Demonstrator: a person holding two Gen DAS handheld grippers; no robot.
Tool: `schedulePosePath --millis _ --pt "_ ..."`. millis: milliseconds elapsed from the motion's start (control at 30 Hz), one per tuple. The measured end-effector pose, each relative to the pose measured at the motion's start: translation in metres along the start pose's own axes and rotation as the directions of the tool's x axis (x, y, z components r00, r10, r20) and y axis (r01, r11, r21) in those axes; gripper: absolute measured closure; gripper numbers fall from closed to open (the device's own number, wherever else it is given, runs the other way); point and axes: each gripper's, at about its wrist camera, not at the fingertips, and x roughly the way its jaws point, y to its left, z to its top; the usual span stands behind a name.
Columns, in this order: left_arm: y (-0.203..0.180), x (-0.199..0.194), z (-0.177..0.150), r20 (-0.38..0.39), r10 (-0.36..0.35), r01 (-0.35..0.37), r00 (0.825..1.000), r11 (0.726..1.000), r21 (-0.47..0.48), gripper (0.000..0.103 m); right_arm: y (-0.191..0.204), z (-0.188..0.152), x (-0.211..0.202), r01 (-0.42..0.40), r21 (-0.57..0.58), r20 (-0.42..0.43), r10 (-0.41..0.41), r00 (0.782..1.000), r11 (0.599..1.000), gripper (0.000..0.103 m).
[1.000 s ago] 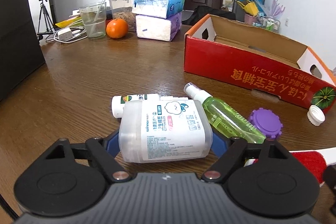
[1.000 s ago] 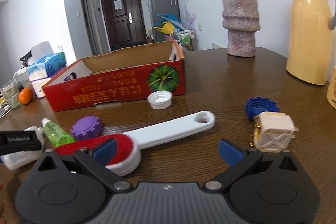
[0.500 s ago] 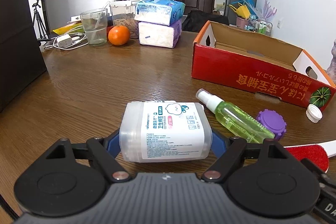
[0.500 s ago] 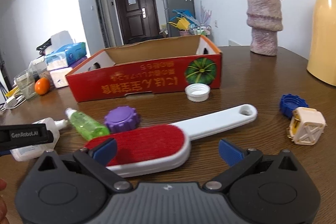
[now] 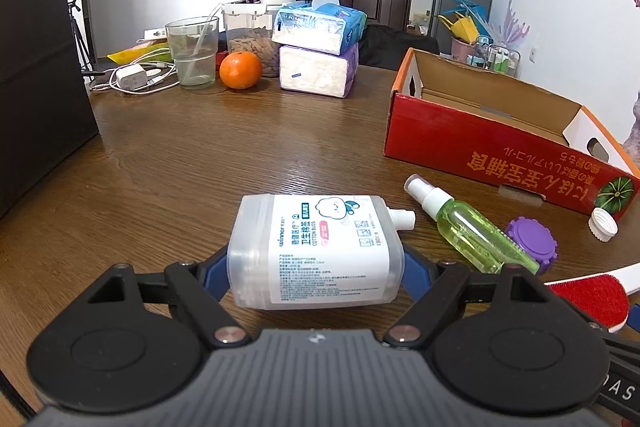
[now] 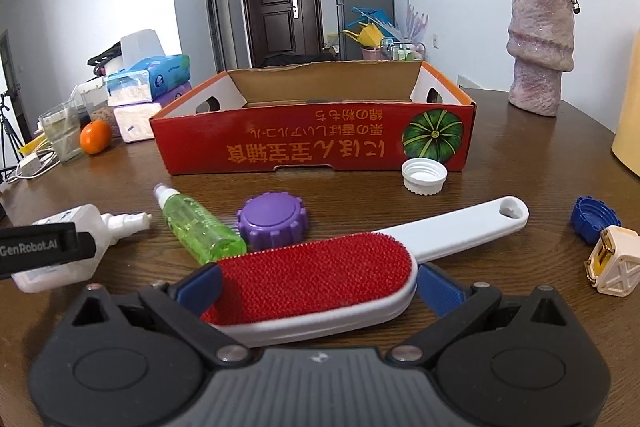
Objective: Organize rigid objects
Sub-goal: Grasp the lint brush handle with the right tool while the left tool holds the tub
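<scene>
My left gripper holds the cotton swab box tight between its blue pads, just above the table. My right gripper has its jaws wide around the red lint brush. I cannot tell if they squeeze it. The red cardboard box sits behind.

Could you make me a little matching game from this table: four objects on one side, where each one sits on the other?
Things:
1. clear plastic cotton-swab box
2. red lint brush with white handle
3. white ribbed bottle cap
4. green spray bottle

Places:
A. beside the purple ribbed lid
B. between the right gripper's fingers
C. just in front of the red cardboard box
D. clamped in the left gripper

Pairs: 1-D, 2-B, 3-C, 4-A
</scene>
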Motion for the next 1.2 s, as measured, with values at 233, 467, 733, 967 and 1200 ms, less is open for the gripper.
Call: schedulePosePath --millis 233,467,733,967,1200 --pt "0.000 0.000 0.000 0.002 -0.001 0.001 1.000 1.000 0.000 0.020 -0.001 -0.001 0.001 -0.013 -0.001 -0.010 0.013 1.000 1.000 0.000" --pt "0.001 0.000 0.001 -0.002 -0.002 0.002 1.000 1.000 0.000 0.020 -0.004 0.002 -0.004 0.009 0.024 0.002 -0.009 1.000 1.000 0.000" --pt "0.002 0.000 0.001 -0.001 -0.005 0.005 1.000 1.000 -0.008 0.020 -0.005 0.022 0.009 0.092 0.143 -0.052 -0.086 0.995 0.985 0.000" --pt "0.008 0.003 0.002 -0.004 -0.003 0.003 1.000 1.000 -0.020 0.020 0.014 0.021 0.023 0.146 0.066 -0.085 -0.140 0.986 0.987 0.000" --pt "0.008 0.001 0.002 0.001 -0.010 0.010 1.000 1.000 -0.017 0.020 0.010 0.016 0.009 0.104 0.002 -0.102 -0.104 0.989 0.995 0.000"
